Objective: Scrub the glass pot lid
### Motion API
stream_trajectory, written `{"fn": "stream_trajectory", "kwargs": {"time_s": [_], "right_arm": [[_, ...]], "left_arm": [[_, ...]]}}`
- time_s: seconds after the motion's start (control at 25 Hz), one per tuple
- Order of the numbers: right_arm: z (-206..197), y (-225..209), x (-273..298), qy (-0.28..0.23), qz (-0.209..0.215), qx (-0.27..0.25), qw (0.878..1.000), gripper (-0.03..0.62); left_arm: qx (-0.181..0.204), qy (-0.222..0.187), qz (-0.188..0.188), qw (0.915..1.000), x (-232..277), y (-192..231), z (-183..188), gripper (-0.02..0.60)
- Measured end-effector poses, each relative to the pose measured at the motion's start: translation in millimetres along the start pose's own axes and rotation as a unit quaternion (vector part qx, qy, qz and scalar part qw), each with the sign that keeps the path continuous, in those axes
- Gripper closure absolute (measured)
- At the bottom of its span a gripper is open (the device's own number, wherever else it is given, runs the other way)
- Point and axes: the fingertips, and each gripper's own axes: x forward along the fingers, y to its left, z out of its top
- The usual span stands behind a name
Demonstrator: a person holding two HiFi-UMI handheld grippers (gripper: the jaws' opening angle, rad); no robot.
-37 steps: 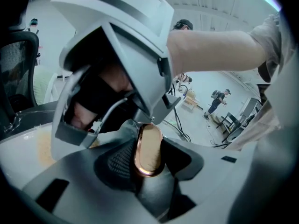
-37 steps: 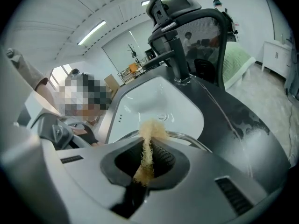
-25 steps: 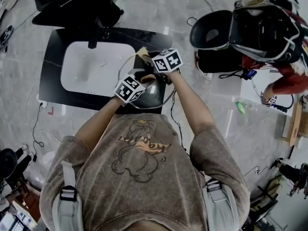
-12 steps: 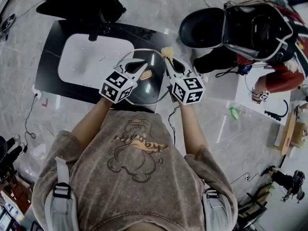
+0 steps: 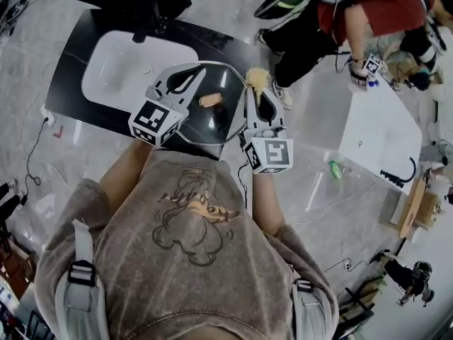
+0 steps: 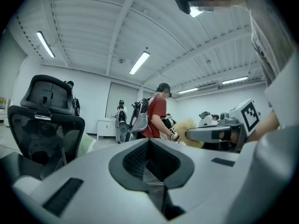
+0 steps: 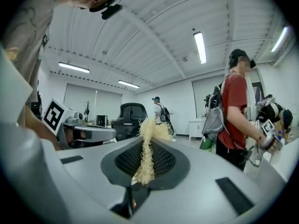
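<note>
The glass pot lid (image 5: 221, 122), with its metal knob (image 5: 210, 100), hangs in the air above the black counter (image 5: 81, 52). My left gripper (image 5: 198, 70) is shut on the lid's left rim, which shows as a thin glass edge (image 6: 152, 177) between the closed jaws. My right gripper (image 5: 254, 91) is at the lid's right edge and is shut on a yellow fibrous scrubber (image 5: 257, 76). The scrubber's tuft (image 7: 147, 155) sticks out past the jaws. Both grippers point level, and each shows in the other's view: the right gripper (image 6: 212, 133) and the left gripper (image 7: 88, 133).
A white sink basin (image 5: 131, 69) is set in the counter under the lid's left side. A person in a red shirt (image 5: 375, 6) stands at the upper right beside a white table (image 5: 386, 129). A black office chair (image 6: 44, 111) is nearby, and cables lie on the floor.
Both grippers have risen from the counter and moved apart. The left gripper has closed on the lid's rim and lifted the lid. The scrubber has stayed in the right gripper.
</note>
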Motion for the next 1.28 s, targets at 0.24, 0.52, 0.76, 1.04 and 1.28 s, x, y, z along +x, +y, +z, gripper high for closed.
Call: {"fn": "stream_trajectory", "kwargs": {"time_s": [0.24,0.52,0.76,1.04,1.28], "right_arm": [[-5.9,0.3,2.1,-0.011,-0.002,0.027,1.0,0.554],[-9.3,0.5,7.6,-0.004,-0.012,0.043,0.999,0.554],[-10.4,3.3,7.0,0.001,-0.004,0.045,0.999,0.554],[-10.5,9.2,2.3,0.003,0.015,0.043,0.999,0.554],[-17.0,12.5,4.7,0.011,0.026,0.046,0.999,0.554]], "left_arm": [[0.004,0.003,0.009,0.9999,1.3,6.6,-3.7,0.565],[-0.001,0.005,0.01,0.9999,3.8,2.3,-5.4,0.565],[-0.011,0.011,0.017,0.9997,6.2,3.4,-7.1,0.565],[-0.013,0.017,0.023,0.9995,8.4,1.8,-7.0,0.564],[-0.013,0.028,0.026,0.9992,10.8,3.7,-12.7,0.563]]}}
